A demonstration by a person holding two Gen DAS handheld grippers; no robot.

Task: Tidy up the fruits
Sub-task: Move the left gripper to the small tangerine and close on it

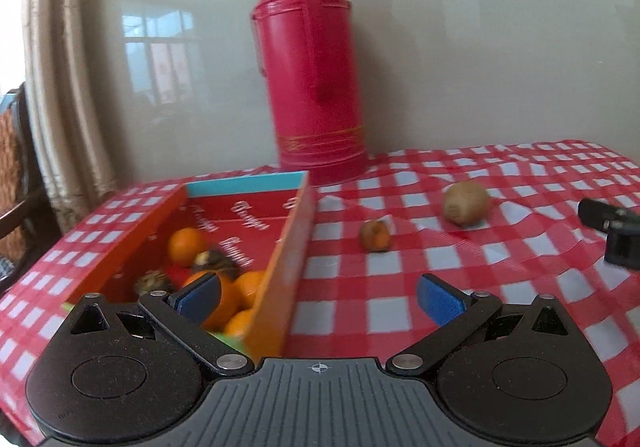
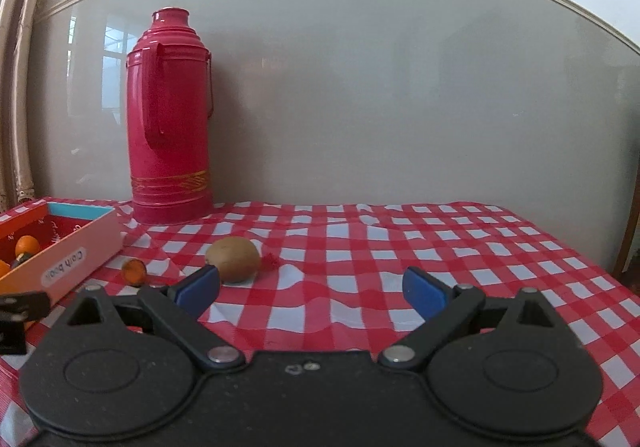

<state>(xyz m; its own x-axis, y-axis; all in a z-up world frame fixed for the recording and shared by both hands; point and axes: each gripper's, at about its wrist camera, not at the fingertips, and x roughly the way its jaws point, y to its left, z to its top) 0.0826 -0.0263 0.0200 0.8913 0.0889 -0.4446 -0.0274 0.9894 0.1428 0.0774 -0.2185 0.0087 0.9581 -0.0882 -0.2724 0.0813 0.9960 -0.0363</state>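
Observation:
A red and orange box (image 1: 294, 243) sits at the left of the checkered table and holds several oranges (image 1: 186, 245) and dark brown fruits (image 1: 214, 261). My left gripper (image 1: 318, 297) is open and empty, straddling the box's right wall. A brown kiwi (image 1: 466, 204) and a small orange-brown fruit (image 1: 375, 234) lie on the cloth to the right of the box. In the right wrist view my right gripper (image 2: 312, 289) is open and empty, with the kiwi (image 2: 233, 259) just beyond its left finger and the small fruit (image 2: 134, 270) further left, next to the box (image 2: 82, 247).
A tall red thermos (image 1: 314, 79) stands behind the box against the grey wall, also in the right wrist view (image 2: 170, 119). The red-and-white checkered cloth (image 2: 400, 247) covers the table. A wooden chair (image 1: 16, 183) stands off the left edge.

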